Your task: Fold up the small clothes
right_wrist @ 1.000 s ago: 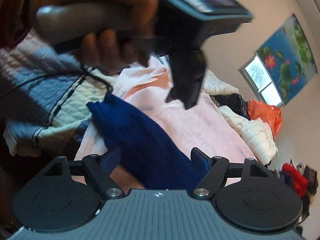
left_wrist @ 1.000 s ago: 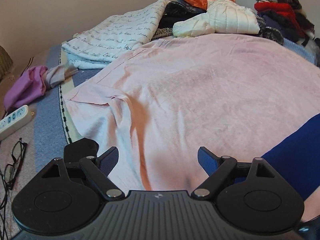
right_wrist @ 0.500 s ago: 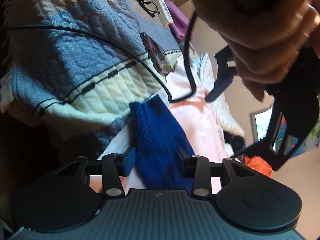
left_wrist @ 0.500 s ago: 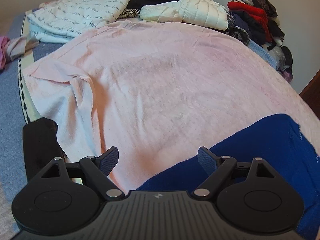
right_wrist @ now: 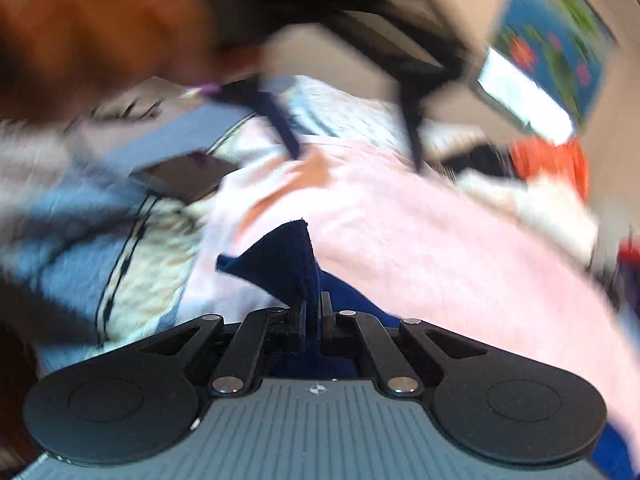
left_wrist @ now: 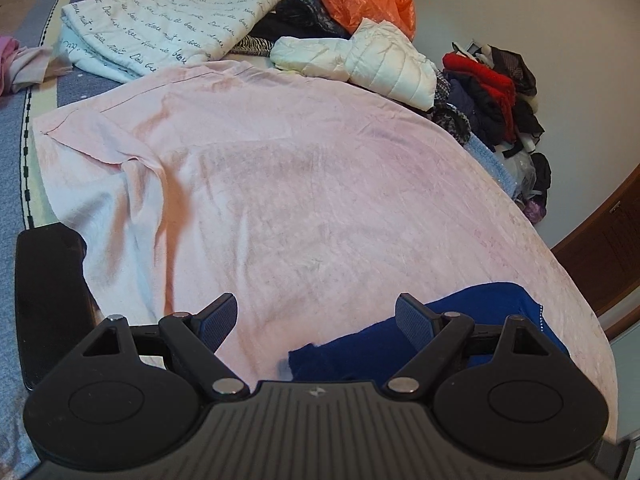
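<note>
My right gripper (right_wrist: 313,312) is clamped tight on an edge of the small navy knit garment (right_wrist: 280,260), which peaks up at twelve o'clock from my pads and trails down onto the pink sheet (right_wrist: 420,248). My left gripper (left_wrist: 316,316) hangs with its jaws spread wide and empty, the navy cloth lying at about four o'clock, under its right finger. I judge this the first fold: one edge is lifted. Next I should pinch the neighbouring edge with the left, then carry both across evenly so the knit doesn't bunch or drag.
</note>
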`<state>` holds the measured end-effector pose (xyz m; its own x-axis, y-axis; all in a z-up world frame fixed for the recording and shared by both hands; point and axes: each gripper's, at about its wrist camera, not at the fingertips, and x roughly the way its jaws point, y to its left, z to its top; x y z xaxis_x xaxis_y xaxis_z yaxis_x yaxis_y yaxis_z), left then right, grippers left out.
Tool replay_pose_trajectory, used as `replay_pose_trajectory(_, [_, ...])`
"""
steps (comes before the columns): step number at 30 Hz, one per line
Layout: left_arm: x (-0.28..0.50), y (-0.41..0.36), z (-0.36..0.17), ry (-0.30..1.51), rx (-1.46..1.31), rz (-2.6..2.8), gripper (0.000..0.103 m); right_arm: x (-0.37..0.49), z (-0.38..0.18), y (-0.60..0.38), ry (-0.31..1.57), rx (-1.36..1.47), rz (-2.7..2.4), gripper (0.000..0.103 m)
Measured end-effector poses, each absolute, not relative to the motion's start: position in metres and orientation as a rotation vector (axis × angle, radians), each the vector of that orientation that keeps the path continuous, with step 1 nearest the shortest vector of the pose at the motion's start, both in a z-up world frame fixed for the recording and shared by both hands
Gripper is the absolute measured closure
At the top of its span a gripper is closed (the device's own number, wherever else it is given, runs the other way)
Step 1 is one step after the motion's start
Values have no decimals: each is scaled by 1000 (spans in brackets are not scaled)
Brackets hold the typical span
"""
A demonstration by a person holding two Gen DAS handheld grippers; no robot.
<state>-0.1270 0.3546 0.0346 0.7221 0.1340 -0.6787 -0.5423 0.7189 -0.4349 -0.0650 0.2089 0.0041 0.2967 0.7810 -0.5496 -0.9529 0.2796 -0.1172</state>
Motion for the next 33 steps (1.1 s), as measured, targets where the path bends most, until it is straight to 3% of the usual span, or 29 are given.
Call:
replay_pose_trajectory(7, [-92,306,17,750,-524,350,16,36,0,109,743,114,1024,98])
replay_pose_trajectory(13, [-55,256,-9,843,-307,368,16,67,-55,78,928,319,904,93])
replay_pose_trajectory(14, [-51,250,-14,856,-270,383,16,70,-61,78,948,349,893,85])
replay_pose_trajectory(16, [-46,240,-23,880,-211,399,16,74,-70,80,974,417,898,81])
replay_pose_trajectory(18, [-44,235,-29,896,-184,406,16,75,-73,72,985,483,905,67])
replay_pose_trajectory(20, [-44,230,-28,884,-162,425,16,82,-73,75,991,514,911,65])
replay_pose_trajectory(21, [-45,226,-26,870,-143,430,16,85,-74,77,999,519,907,56])
replay_pose_trajectory(22, [-44,222,-22,857,-125,432,16,91,-73,80,1001,529,906,55])
replay_pose_trajectory(23, [-44,219,-19,848,-112,433,16,92,-73,80,998,531,904,56])
replay_pose_trajectory(25, [-42,211,-13,828,-93,428,16,92,-69,82,991,497,888,76])
replay_pose_trajectory(26, [-41,206,-9,815,-82,423,16,91,-68,81,985,477,877,92])
replay_pose_trajectory(33, [-22,168,3,771,-66,325,16,101,-34,39,820,463,794,92])
